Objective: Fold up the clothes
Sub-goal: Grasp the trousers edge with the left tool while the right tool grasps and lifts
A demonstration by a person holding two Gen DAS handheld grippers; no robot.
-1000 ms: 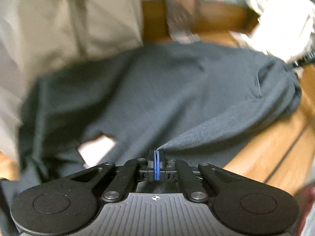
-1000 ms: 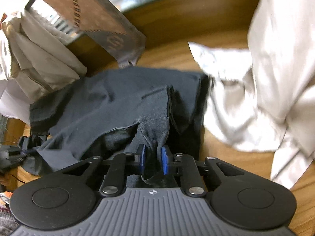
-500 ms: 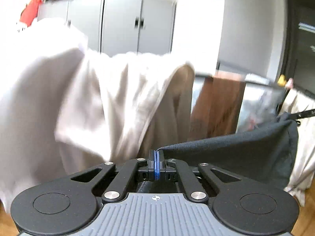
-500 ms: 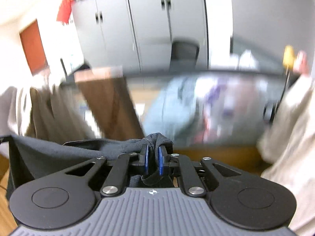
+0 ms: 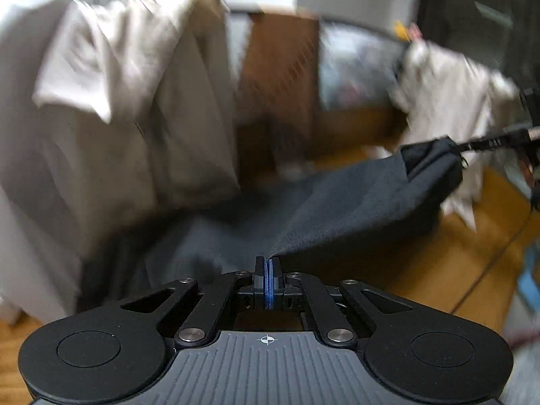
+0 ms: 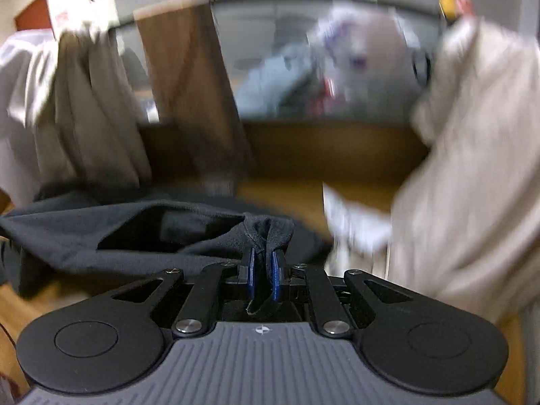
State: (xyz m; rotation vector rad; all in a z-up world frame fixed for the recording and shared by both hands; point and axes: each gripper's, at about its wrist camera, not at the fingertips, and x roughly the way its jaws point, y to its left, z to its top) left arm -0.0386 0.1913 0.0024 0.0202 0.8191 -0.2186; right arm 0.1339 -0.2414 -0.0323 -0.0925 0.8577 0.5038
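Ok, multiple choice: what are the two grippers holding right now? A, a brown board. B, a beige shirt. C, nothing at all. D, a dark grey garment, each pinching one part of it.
D: the left gripper is shut on an edge of the dark grey garment, and the right gripper pinches a bunched part of it.

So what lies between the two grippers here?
Only the dark grey garment: in the left wrist view it spans from the left gripper to the right gripper; both are shut on it, nothing else between.
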